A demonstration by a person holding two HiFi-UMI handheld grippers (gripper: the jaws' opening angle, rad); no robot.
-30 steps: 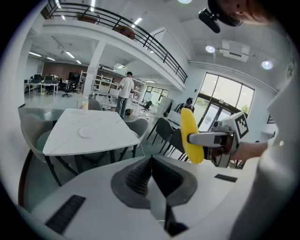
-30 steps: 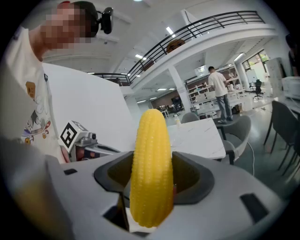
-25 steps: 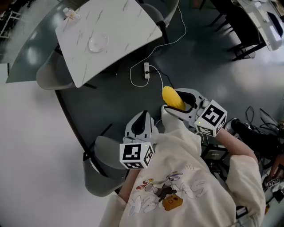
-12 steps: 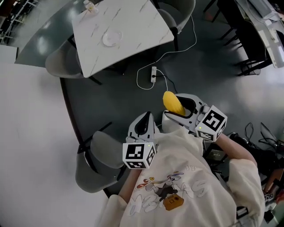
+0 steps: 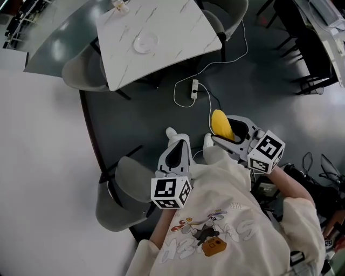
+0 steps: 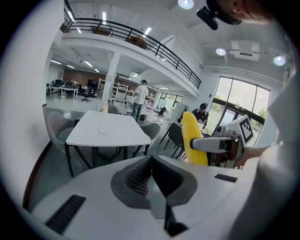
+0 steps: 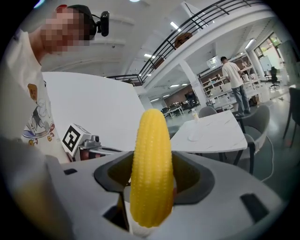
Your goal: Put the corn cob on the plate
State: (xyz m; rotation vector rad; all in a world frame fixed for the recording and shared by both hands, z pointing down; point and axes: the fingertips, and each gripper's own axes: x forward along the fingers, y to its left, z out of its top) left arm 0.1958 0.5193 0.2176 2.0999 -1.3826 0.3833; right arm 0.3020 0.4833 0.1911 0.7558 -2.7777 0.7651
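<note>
Right gripper view: the corn cob (image 7: 151, 154) stands upright between the jaws of the right gripper (image 7: 151, 188), which are closed against its lower half, one on each side, with its tip rising clear above them. In the head view the cob (image 5: 220, 123) is held in the air over the dark floor (image 5: 269, 81), well apart from the table (image 5: 183, 32) and close in front of the person's torso.

The plate (image 5: 145, 42), clear and round, lies on the white marbled table away from all its edges, about midway across the top. A small object (image 5: 119, 5) sits at one far corner of the table; what it is cannot be made out.

The left gripper (image 6: 150, 180) has its jaws pressed together with nothing between them. It is held level beside the right gripper, also over the floor.

Grey chairs (image 5: 81, 73) stand around the table, and a white cable with a power strip (image 5: 194, 89) lies on the floor between the table and the grippers.
</note>
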